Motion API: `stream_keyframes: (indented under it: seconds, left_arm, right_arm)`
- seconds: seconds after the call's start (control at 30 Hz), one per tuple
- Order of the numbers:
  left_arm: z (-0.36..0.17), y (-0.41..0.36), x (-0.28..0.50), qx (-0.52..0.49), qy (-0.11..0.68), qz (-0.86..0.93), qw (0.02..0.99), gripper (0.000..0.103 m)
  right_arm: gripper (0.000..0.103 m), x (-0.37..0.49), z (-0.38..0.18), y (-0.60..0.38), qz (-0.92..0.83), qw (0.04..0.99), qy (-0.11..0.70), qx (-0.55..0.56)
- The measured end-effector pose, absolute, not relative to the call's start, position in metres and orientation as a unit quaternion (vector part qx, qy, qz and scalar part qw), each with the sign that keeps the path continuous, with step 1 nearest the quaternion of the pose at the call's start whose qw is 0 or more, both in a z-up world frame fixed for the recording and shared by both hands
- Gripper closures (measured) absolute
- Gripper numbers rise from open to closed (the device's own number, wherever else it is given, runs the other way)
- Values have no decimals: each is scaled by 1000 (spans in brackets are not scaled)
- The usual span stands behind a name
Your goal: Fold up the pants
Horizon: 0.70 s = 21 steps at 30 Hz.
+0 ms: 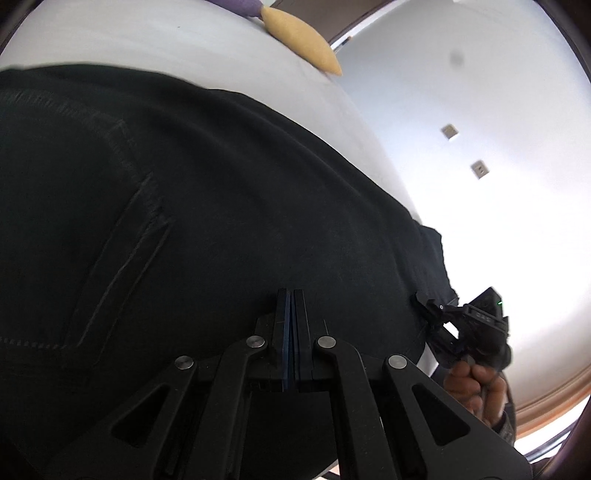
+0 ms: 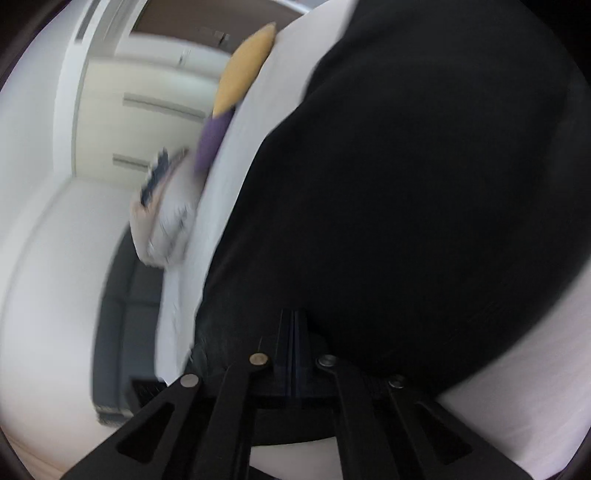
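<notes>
Black cotton pants (image 1: 207, 221) run lengthwise toward 11 o'clock on the white bed (image 1: 184, 40); bare sheet lies beyond. Left tool (image 1: 291, 295) and right tool (image 2: 294, 314) both clench their near edge.

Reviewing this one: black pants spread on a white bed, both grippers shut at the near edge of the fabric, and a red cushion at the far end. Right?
Almost. The cushion is yellow, not red, as the left wrist view shows. The rest holds: black pants on the white bed, left gripper and right gripper both shut.
</notes>
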<state>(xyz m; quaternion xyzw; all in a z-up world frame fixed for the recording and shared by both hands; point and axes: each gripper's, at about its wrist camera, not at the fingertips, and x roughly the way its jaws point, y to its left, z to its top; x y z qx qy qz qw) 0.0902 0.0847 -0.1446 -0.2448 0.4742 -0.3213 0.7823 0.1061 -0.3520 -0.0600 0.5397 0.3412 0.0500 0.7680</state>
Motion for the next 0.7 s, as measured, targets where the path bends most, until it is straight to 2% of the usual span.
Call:
stream_keyframes:
  seconds: [0.2,0.3,0.33,0.37,0.4,0.43,0.7]
  left_arm:
    - [-157,92,83,-242,472,-315,787,102]
    - [-160,84,82,-243,472,-315,787,102]
    - [-161,83,81,-243,472,-314,787,102]
    - [-160,76,81,-242,473,-313,787,102]
    - [-160,74,80,-241,473,-312,788,102]
    - [-161,74,80,-242,473,-312,788,102]
    - [-157,62,81,-242,474,-310,788,102]
  right_arm:
    - [103,36,-40,-461,-108,790,254,547]
    - [102,3,-27,-492,-134,786,214,565]
    - [88,-4,-25,-497,-138,785,206,568]
    - [61,-13,-21,-501,-149,784,198,569]
    - [51,-21,-20,-503,-158,781,190,573]
    - [46,-27,-21,-506,-161,776,178,584]
    - [49,-16,-41,-501,-122,744,184,631]
